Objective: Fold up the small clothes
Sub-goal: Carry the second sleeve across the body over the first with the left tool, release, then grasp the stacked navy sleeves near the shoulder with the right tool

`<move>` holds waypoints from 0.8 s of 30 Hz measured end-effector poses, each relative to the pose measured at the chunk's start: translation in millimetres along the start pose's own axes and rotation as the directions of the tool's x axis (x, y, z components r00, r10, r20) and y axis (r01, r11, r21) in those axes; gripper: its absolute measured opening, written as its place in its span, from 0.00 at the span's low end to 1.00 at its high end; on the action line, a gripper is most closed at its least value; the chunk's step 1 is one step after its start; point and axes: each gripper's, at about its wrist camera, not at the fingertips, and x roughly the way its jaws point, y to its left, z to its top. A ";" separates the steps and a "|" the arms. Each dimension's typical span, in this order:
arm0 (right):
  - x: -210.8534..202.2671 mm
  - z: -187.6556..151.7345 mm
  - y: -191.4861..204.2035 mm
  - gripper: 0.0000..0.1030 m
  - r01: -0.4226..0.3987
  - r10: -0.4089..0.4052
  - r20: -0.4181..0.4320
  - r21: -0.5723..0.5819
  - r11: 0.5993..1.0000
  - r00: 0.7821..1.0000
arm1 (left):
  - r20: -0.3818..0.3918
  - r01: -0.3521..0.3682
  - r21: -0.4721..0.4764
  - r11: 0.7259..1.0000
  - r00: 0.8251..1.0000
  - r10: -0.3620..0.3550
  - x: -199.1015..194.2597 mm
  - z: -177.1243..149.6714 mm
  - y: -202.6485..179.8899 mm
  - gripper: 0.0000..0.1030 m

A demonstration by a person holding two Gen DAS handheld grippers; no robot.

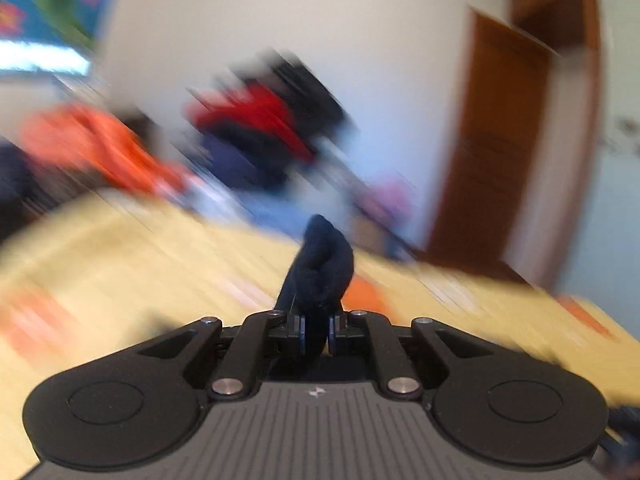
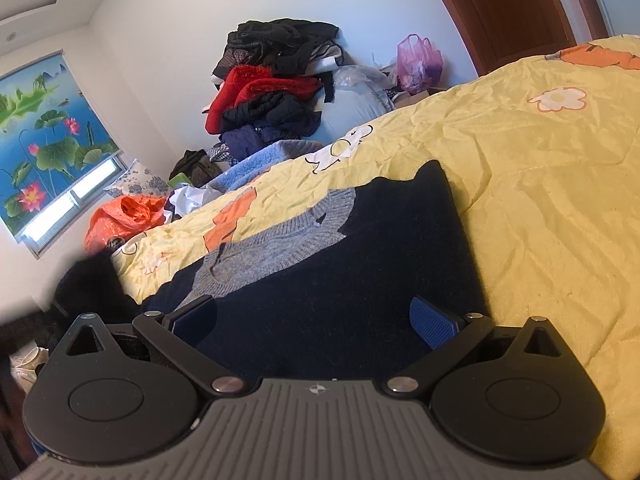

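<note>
A dark navy sweater [image 2: 360, 264] with a grey knitted collar [image 2: 280, 240] lies spread on the yellow bedspread [image 2: 540, 200]. My right gripper [image 2: 316, 324] hovers just over its near part, jaws wide open, nothing between the blue pads [image 2: 434, 322]. In the blurred left wrist view, my left gripper [image 1: 317, 330] is shut on a bunched fold of dark navy fabric [image 1: 322, 268] that sticks up between the fingers. A dark blurred mass at the left edge [image 2: 90, 284] of the right wrist view cannot be told apart.
A heap of black, red and navy clothes [image 2: 272, 84] sits against the far wall. An orange plastic bag [image 2: 124, 216] and a pink one [image 2: 418, 62] lie beside the bed. A brown wooden door [image 2: 508, 4] stands at the right. The bedspread [image 1: 120, 264] reaches far right.
</note>
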 end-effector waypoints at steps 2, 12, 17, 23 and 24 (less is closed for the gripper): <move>0.0 -0.2 0.3 1.00 0.002 -0.002 0.000 -0.002 1.000 1.000 | -0.085 0.051 0.065 0.997 0.995 -0.045 17.4 -38.6 -40.6 0.09; -1.9 0.4 -3.9 1.00 -0.017 0.017 0.006 0.022 1.000 1.000 | -0.156 0.180 0.225 0.958 0.977 -0.147 -33.4 -74.4 -74.6 0.93; 2.9 0.4 9.7 1.00 0.040 -0.041 -0.025 -0.057 0.998 0.999 | -0.170 0.171 0.084 0.982 0.973 -0.155 -68.1 -93.3 -48.2 0.93; 4.9 12.0 63.5 0.99 -0.044 0.041 -0.066 -0.033 0.999 0.997 | -0.215 0.121 -0.069 0.990 0.968 -0.133 -59.2 -108.8 -20.0 0.94; 10.9 12.3 73.1 0.99 -0.072 0.070 -0.098 -0.019 0.997 0.993 | -0.221 0.114 -0.085 0.990 0.966 -0.131 -56.6 -108.5 -17.0 0.94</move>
